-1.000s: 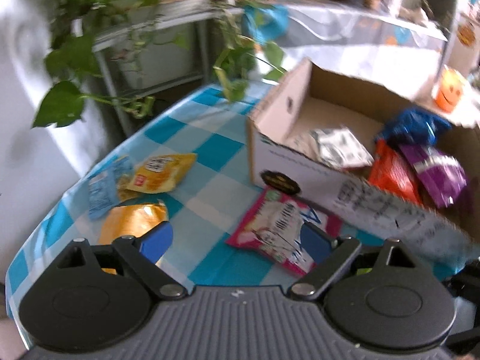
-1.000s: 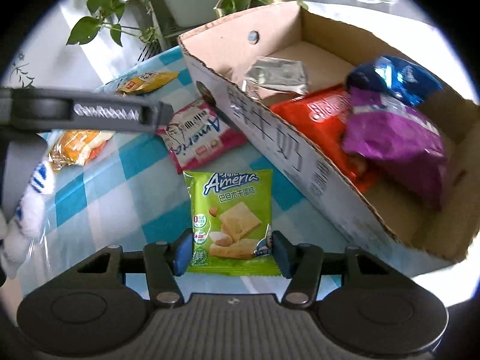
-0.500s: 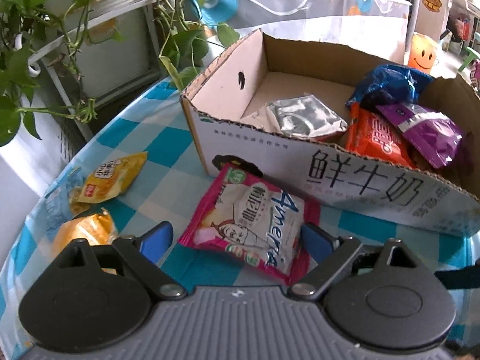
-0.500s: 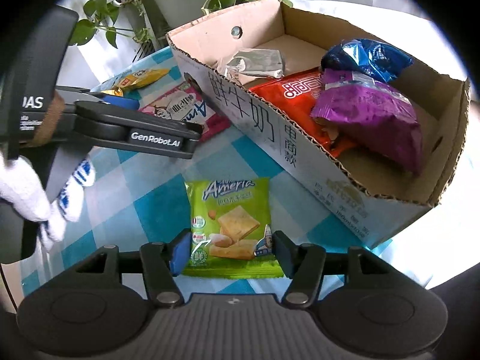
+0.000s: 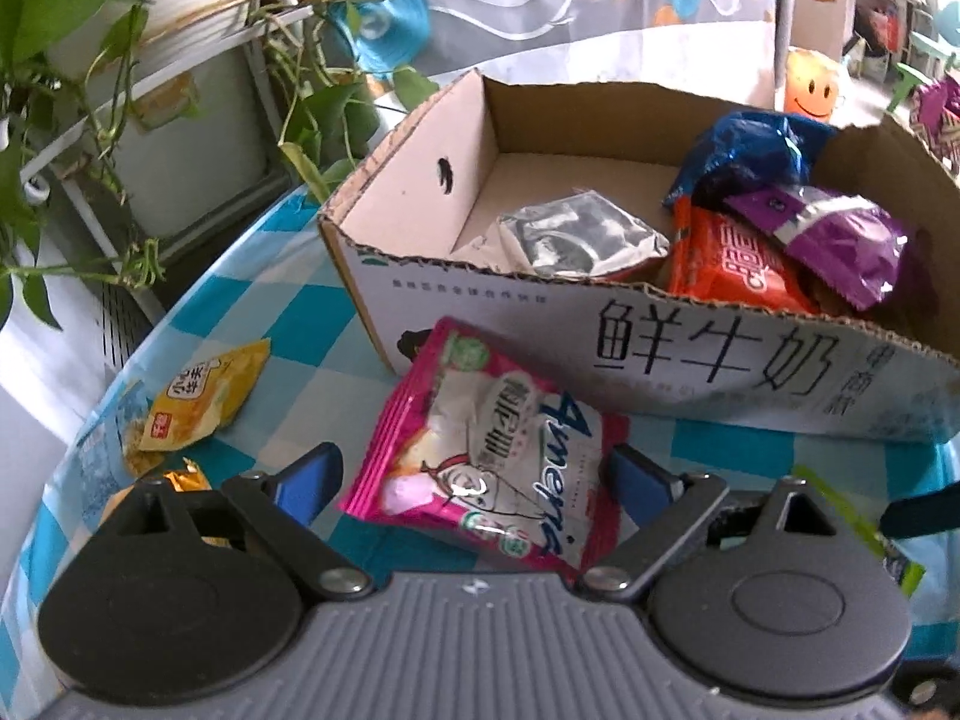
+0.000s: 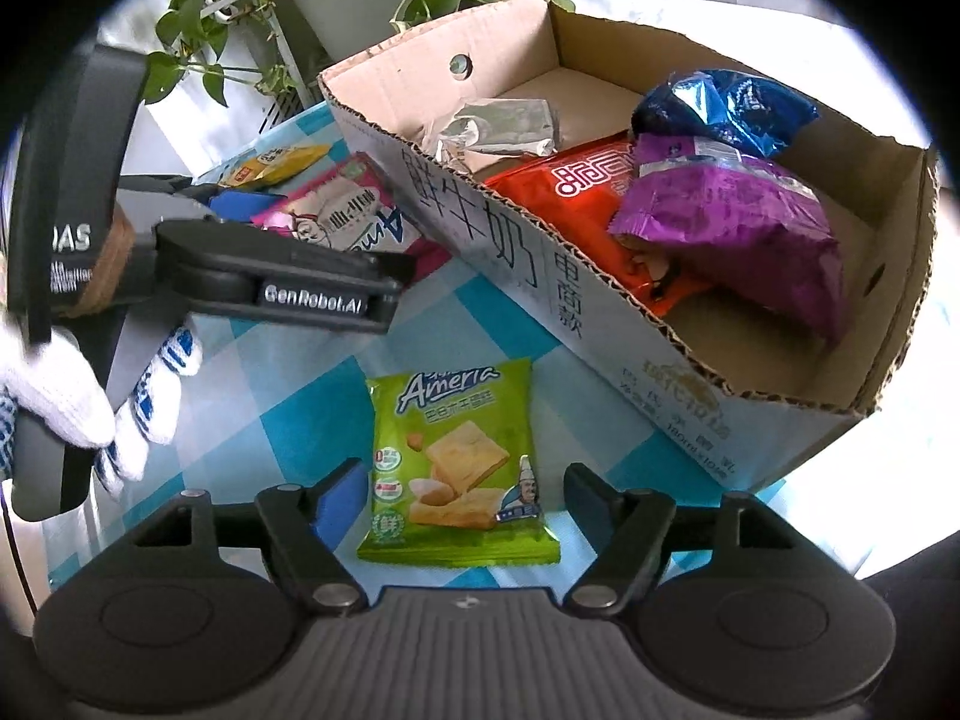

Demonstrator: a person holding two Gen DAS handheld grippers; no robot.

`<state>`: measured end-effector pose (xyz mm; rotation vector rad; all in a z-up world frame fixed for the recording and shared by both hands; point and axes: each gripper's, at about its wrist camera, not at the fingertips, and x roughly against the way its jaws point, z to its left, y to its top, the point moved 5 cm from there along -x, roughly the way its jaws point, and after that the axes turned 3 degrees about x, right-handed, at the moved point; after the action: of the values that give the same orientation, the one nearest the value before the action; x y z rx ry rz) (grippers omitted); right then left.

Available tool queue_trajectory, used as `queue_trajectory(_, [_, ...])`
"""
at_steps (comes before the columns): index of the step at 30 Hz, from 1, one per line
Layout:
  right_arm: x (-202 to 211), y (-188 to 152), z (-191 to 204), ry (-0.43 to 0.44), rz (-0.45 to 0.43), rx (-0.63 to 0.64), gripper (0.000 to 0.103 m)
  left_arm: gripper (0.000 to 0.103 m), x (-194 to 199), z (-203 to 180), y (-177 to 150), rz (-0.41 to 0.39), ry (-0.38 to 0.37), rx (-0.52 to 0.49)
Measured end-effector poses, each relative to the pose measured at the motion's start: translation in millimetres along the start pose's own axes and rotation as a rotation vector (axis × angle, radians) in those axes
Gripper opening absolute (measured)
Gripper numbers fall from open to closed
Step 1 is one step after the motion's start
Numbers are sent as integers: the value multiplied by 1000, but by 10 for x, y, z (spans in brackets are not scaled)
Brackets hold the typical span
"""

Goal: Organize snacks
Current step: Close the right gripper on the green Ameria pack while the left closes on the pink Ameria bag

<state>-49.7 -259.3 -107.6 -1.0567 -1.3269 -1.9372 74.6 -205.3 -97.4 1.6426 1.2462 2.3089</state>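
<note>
A pink Ameria snack packet [image 5: 486,450] lies on the checked tablecloth against the cardboard box [image 5: 660,348]. My left gripper [image 5: 474,474] is open with its blue pads on either side of the packet's near end. A green Ameria cracker packet [image 6: 456,462] lies flat in front of the box [image 6: 600,312]. My right gripper [image 6: 465,495] is open and straddles the green packet's lower part. The box holds a silver packet [image 5: 576,234], an orange packet [image 5: 732,264], a purple bag [image 5: 840,240] and a blue bag [image 5: 744,150].
Two yellow packets [image 5: 198,402] and an orange one [image 5: 186,474] lie at the table's left edge. Trailing plants on a rack [image 5: 120,90] stand behind the table. The left gripper's body and gloved hand [image 6: 120,396] cross the right wrist view's left side.
My left gripper moved forward over the pink packet, which now sits between its pads. My right gripper backed off slightly from the green packet and opened wider; the box appears farther.
</note>
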Motion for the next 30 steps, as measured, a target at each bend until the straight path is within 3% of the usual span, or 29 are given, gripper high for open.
queue_trajectory(10, [24,-14,-2,1,-8,-10,79,99,-38,-79,34,-40,34,-15])
queue_trajectory(15, [23,-6,-17,-14,-18,-18,77,72,-2,-140,46,-55,-20,-5])
queue_trajectory(20, [35,15,-37,-22,-35,-17,63,50,108,-173,4,-61,-2,-16])
queue_trajectory(30, [71,8,-74,-2,-41,-4,57,46,447,-211,-267,25,-57,-2])
